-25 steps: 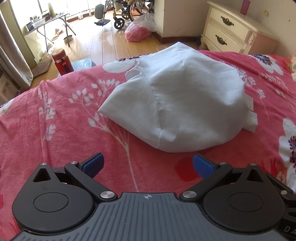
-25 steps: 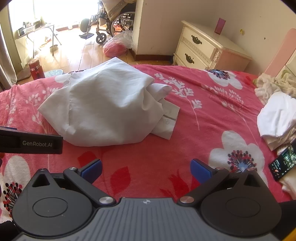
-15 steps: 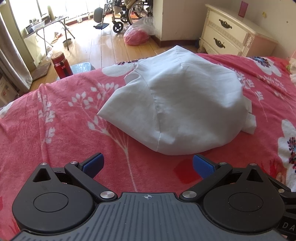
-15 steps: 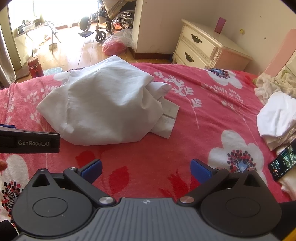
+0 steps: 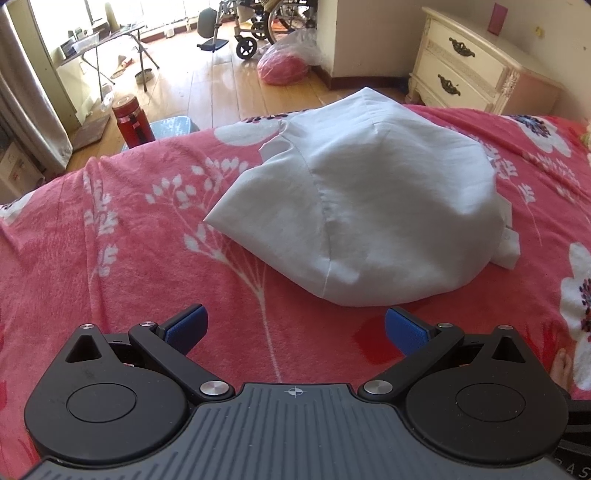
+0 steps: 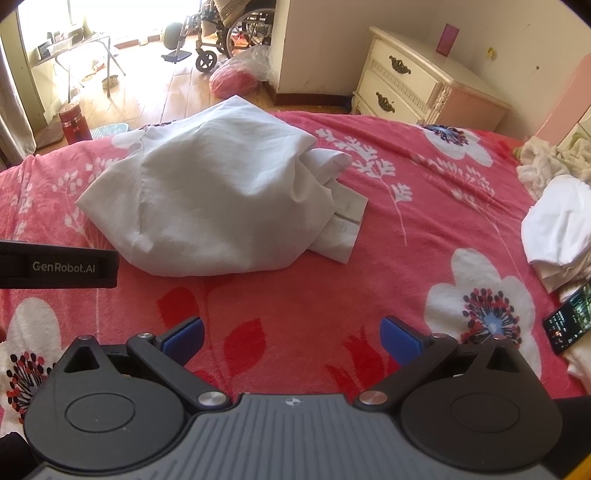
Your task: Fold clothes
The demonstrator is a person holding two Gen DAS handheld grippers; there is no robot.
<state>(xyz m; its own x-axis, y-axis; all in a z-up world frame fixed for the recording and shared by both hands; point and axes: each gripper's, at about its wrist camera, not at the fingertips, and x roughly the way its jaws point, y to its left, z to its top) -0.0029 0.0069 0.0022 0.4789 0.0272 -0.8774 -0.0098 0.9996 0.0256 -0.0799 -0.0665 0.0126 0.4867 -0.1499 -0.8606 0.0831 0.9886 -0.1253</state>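
Note:
A white shirt (image 5: 369, 206) lies bunched in a mound on the red flowered bedspread (image 5: 110, 240). In the right wrist view the same shirt (image 6: 221, 192) shows a cuffed sleeve (image 6: 343, 229) sticking out on its right side. My left gripper (image 5: 293, 328) hangs open just short of the mound's near edge, nothing between its blue pads. My right gripper (image 6: 291, 338) is open too, over bare bedspread (image 6: 406, 206) in front of the shirt. The left gripper's black strap (image 6: 59, 264) shows at the left edge of the right wrist view.
More white clothes (image 6: 557, 229) are piled at the bed's right side, with a phone (image 6: 569, 325) beside them. A cream nightstand (image 6: 413, 85) stands behind the bed. On the wooden floor are a red flask (image 5: 129, 118), a pink bag (image 5: 284, 68) and a wheelchair (image 5: 258, 26).
Both grippers have drawn back slightly, so the shirt sits a little higher and farther in both views. The shirt itself has not moved. Both grippers stay open.

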